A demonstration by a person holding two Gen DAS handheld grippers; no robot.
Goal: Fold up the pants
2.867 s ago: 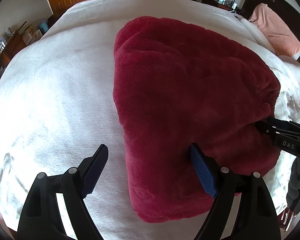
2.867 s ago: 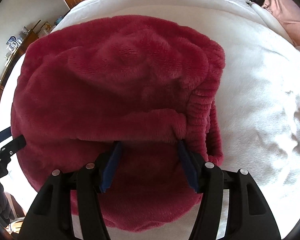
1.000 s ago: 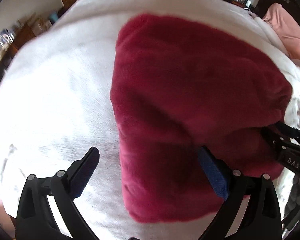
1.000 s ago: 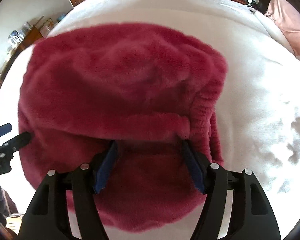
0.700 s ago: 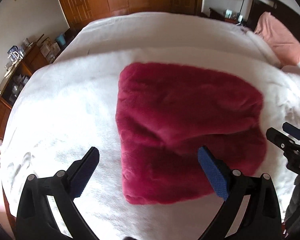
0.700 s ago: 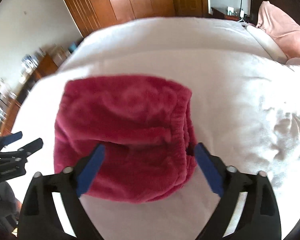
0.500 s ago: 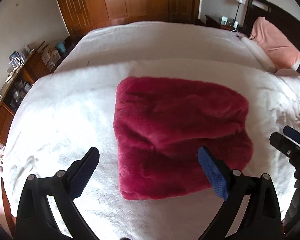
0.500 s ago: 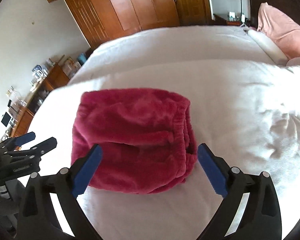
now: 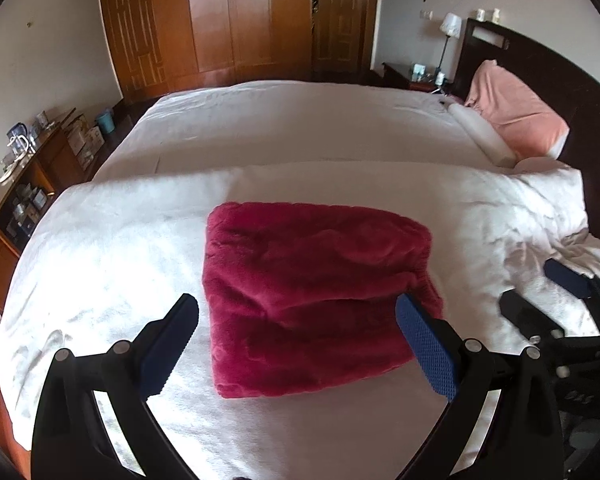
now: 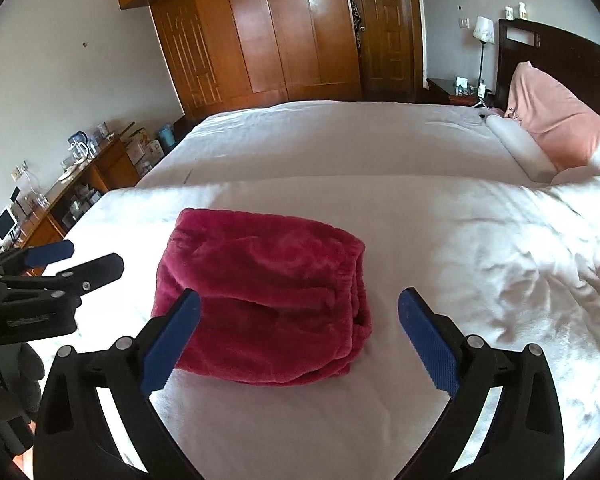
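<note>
The pants, a plush crimson fleece, are seen folded into a thick, roughly square bundle lying on the white bedcover of the bed, near its front edge. In the right wrist view the ribbed waistband and the stacked layer edges are shown on the bundle's right side.

The left claw is held spread wide above the bed, nothing being gripped; the bundle is framed between its two blue pads without any contact that can be made out. The right claw is likewise spread wide and empty, with the pants lying between and beyond its fingers. Each claw is caught at the edge of the other's view: the left one to the left of the bundle, the right one to its right, both apart from the fabric.

A pink pillow is propped against the dark headboard, and a wooden wardrobe stands behind the bed. The items on the side cabinet are too small to be identified, possibly a kettle among them.
</note>
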